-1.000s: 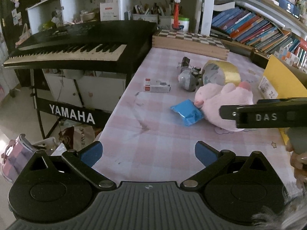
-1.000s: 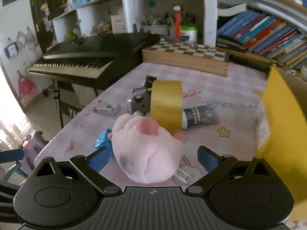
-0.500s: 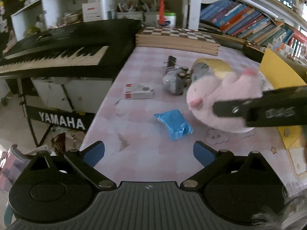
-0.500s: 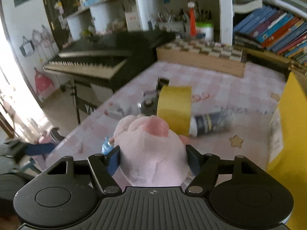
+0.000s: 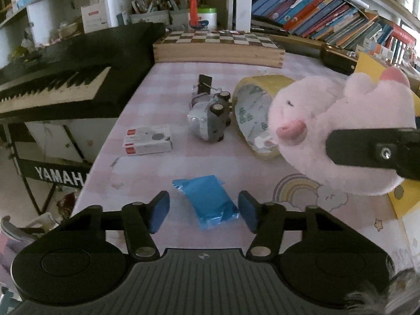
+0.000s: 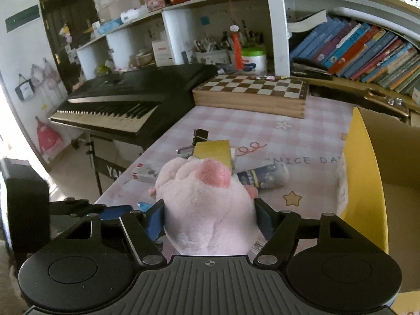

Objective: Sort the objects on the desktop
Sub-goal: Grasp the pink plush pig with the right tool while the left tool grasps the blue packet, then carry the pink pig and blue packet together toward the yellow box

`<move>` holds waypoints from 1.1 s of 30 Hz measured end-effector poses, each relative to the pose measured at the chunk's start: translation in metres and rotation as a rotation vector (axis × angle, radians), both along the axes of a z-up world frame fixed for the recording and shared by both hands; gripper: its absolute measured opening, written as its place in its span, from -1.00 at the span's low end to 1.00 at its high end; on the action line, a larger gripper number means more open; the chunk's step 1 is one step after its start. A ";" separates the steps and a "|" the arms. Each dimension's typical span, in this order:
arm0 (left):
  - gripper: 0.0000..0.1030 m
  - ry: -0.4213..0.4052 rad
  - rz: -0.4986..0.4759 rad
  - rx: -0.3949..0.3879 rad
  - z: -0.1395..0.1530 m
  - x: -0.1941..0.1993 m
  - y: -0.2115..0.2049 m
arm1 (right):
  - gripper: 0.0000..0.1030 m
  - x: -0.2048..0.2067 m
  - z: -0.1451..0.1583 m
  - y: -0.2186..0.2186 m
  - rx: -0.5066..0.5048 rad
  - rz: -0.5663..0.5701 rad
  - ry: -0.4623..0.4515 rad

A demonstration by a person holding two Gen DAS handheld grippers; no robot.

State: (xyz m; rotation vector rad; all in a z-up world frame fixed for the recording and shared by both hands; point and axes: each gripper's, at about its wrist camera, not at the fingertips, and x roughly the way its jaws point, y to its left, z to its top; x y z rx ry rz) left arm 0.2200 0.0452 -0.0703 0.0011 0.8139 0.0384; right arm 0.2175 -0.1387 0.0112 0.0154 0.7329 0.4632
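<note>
A blue foil packet [image 5: 207, 199] lies on the pink checked tablecloth [image 5: 162, 99]. My left gripper [image 5: 204, 211] straddles it. The jaws are closing, and a gap still shows between the left pad and the packet. In the right wrist view, my right gripper [image 6: 208, 218] is shut on a pink plush pig [image 6: 207, 204] and holds it off the table. The left wrist view shows that pig [image 5: 341, 131] at the right with one black finger [image 5: 367, 152] across it. Behind it are a yellow tape roll [image 5: 258, 110], a grey toy vehicle [image 5: 210, 120] and a small white and red box [image 5: 148, 140].
An open yellow cardboard box [image 6: 367, 170] stands at the table's right. A printed tube [image 6: 265, 174] lies beside the tape. A wooden chessboard [image 5: 218, 47] sits at the back, and a black keyboard [image 5: 52, 78] borders the table's left edge. Bookshelves rise behind.
My left gripper moved forward and down over the blue packet, and its jaws narrowed around it. My right gripper closed on the plush pig and lifted it off the table.
</note>
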 end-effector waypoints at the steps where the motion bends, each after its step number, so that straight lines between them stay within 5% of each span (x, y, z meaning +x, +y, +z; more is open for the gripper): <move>1: -0.14 0.001 -0.004 -0.005 -0.001 0.000 0.000 | 0.38 -0.001 0.000 0.000 0.000 -0.001 0.000; 2: -0.32 0.003 -0.009 -0.010 -0.003 0.000 0.000 | 0.38 -0.002 0.000 0.000 0.000 -0.003 0.001; 5: -0.44 -0.007 -0.009 -0.014 -0.004 -0.003 0.002 | 0.38 -0.005 -0.001 0.000 -0.006 -0.006 0.005; 33: -0.50 -0.155 -0.057 -0.210 0.083 -0.123 0.037 | 0.39 -0.095 0.022 -0.011 0.009 -0.128 -0.010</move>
